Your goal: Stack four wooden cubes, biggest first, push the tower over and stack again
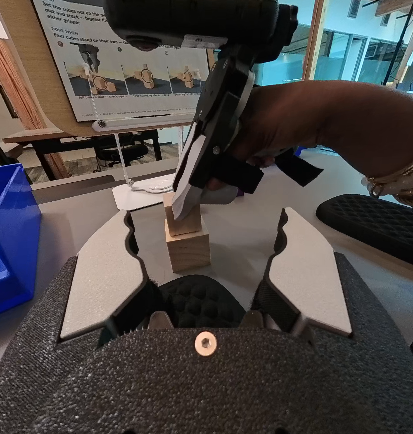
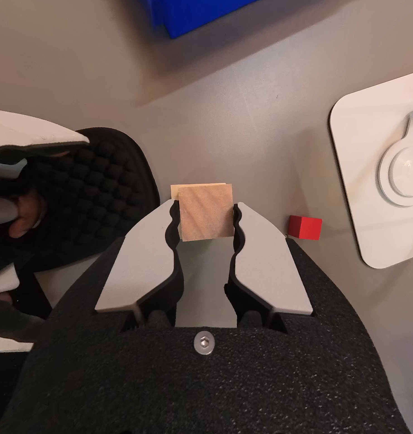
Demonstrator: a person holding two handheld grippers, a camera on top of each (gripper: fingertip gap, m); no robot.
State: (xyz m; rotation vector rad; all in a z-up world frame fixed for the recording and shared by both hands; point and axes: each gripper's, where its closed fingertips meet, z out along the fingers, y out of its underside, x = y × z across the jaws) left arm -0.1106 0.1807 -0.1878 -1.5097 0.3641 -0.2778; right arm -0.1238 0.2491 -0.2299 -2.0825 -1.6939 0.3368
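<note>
Right gripper [image 2: 205,211] clamped on small pale wooden cube [image 2: 205,212] sitting skewed atop larger wooden cube [image 1: 189,252] on grey table [image 2: 247,141]; left gripper [image 1: 205,232] spread wide, empty; off-centre release or a dragging pad could topple it.

small wooden cube [image 2: 206,212] | skewed atop larger wooden cube [image 1: 189,252] | claw-gripped
</note>
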